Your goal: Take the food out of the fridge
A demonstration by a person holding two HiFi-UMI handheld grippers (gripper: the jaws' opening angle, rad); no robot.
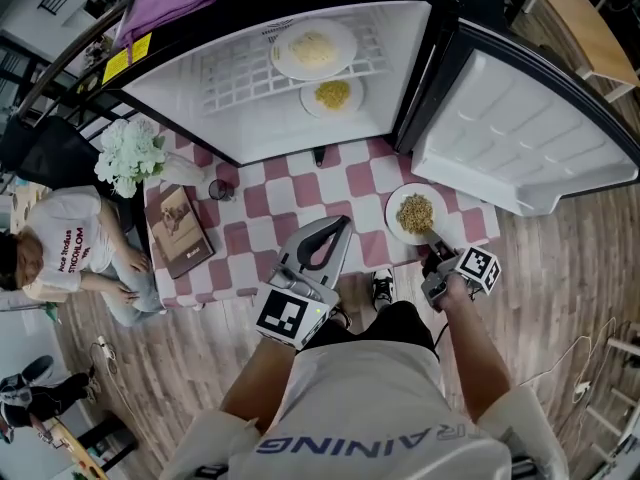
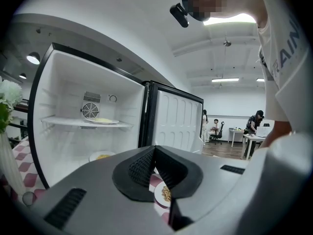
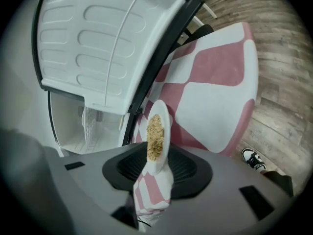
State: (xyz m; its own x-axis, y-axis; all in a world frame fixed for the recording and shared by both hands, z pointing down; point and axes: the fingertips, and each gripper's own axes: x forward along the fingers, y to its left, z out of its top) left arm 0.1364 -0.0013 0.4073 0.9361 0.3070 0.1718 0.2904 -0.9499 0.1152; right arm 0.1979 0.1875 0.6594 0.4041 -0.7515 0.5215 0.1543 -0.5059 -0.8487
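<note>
Right tool (image 1: 434, 251) parted around plate (image 1: 395, 213) rim, left tool (image 1: 338, 226) pinched closed, empty, fridge door (image 1: 520, 118) beside table (image 1: 300, 183)

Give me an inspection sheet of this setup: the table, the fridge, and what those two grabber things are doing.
Surface: table under a pink and white checked cloth.
Job's things: fridge stands open, with a shelf plate and a lower plate of food inside; a table plate of food is out on the cloth.
Clutter: flowers, book and glass at the table's left end.
Grippers: left gripper shut, empty; right gripper open, with the table plate's rim between its jaws.
Cables: left cable and right cable on the floor.
Surroundings: wood floor; seated person beside the table.
</note>
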